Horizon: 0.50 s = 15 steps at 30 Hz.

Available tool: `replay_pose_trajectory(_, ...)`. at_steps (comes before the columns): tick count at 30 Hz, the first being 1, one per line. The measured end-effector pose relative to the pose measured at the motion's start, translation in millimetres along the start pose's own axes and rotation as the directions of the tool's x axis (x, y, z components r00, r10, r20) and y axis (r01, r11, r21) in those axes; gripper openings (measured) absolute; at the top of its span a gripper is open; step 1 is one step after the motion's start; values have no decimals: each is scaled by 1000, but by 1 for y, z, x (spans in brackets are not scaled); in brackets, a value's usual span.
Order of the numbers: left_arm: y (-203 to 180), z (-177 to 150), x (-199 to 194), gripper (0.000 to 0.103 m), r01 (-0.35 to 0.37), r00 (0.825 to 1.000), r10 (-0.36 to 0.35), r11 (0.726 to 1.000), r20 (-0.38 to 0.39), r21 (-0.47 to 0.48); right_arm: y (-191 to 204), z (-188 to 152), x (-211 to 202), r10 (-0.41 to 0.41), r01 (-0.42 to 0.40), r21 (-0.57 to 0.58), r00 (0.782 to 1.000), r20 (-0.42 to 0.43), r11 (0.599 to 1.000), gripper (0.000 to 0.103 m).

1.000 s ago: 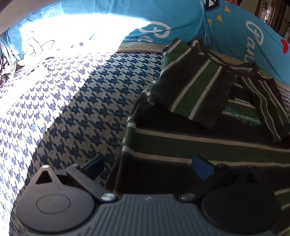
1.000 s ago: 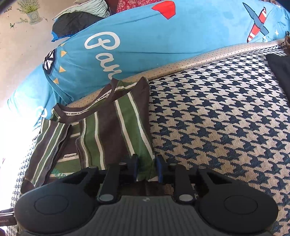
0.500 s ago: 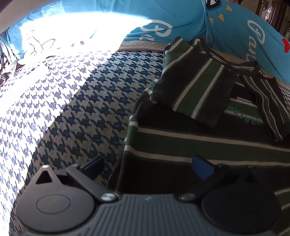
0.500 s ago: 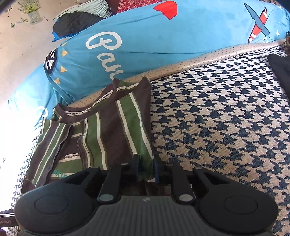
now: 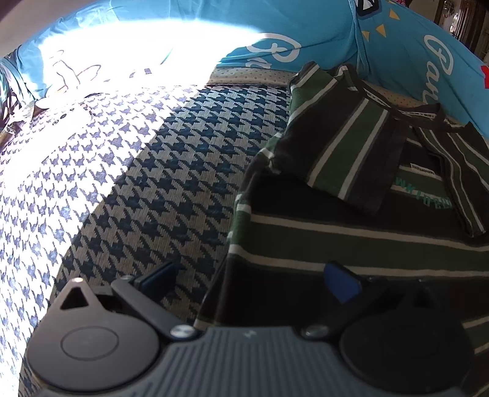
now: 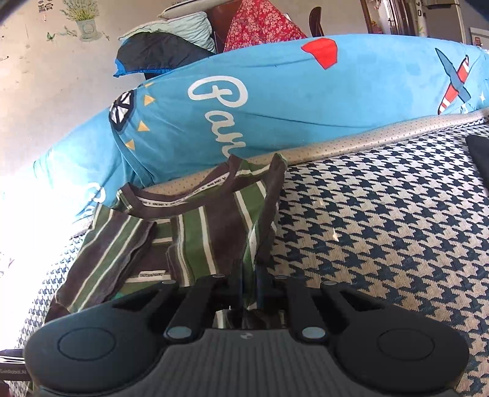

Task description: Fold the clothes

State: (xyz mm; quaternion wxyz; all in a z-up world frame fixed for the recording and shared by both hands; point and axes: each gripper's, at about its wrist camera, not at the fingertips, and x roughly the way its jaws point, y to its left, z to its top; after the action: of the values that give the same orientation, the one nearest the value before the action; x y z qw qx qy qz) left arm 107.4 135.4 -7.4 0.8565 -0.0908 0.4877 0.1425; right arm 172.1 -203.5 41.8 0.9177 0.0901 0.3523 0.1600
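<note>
A wide bed cover [image 5: 171, 195] in a blue-and-cream houndstooth weave fills most of what there is to see, with a hard patch of sunlight washing out its far left side. Along the back edge runs a tan dotted border [image 6: 382, 137], and against it leans a long bright blue cushion [image 6: 275, 100] printed with white script, a red shape, small yellow triangles and a striped aeroplane. Behind the cushion stands a pale wall [image 6: 45, 76] with a potted-plant sticker on it, and a heap of bedding: a dark blue pillow [image 6: 159, 56], a pale green one and a red flowered cloth [image 6: 259, 27]. A dark piece of fabric [image 6: 479, 155] pokes in at the far right edge of the cover. The striped shirt [image 5: 351, 238], brown with green and white bands, lies on the cover near the cushion, its two sleeves folded in over the chest and its collar towards the cushion. The right gripper [image 6: 249, 287] is pinched tight on the shirt's right-hand edge, the cloth drawn up in a ridge between the closed fingers. The left gripper [image 5: 250, 281] has its blue-padded fingers [image 5: 342, 284] spread wide, one over the bare cover and one over the shirt's lower left corner, holding nothing.
</note>
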Motion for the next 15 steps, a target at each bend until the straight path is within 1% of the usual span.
replay_pose_trajectory(8, 19, -2, -6, 103, -11, 1000, 12, 1000, 6, -21, 41, 7, -11, 72, -70, -28, 996, 58, 997, 9)
replay_pose_trajectory(15, 41, -5, -12, 103, -7, 1000, 7, 998, 5, -56, 94, 6, -8, 167, -163, -64, 984, 67, 985, 9)
